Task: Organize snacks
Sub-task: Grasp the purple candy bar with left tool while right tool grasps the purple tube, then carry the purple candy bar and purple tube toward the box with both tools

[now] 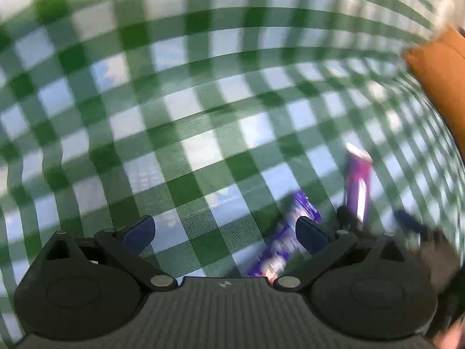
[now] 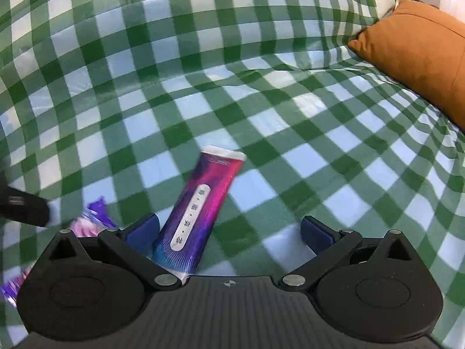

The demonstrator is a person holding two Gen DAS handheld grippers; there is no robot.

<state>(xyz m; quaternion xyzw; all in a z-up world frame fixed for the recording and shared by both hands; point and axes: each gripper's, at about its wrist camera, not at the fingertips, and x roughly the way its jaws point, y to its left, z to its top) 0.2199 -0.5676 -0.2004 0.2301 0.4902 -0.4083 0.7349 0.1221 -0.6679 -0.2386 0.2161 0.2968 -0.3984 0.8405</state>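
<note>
- I see my right gripper [image 2: 229,232] spread wide, the pink-purple snack pack [image 2: 200,209] lying just beside its left finger on the checked cloth [image 2: 290,116].
- My left gripper [image 1: 225,232] is also spread, with nothing held; the purple snack wrapper [image 1: 286,241] lies under its right finger.
- The orange cushion [image 2: 421,58] closes the cloth's far right edge; the rest is open.

The right hand-held gripper [image 2: 229,232] hangs spread wide over a green-and-white checked cloth [image 2: 290,122]. A magenta-purple snack packet [image 2: 197,212] lies beside its left finger. A purple wrapper [image 2: 93,218] sits near left, an orange cushion [image 2: 418,58] far right.
</note>
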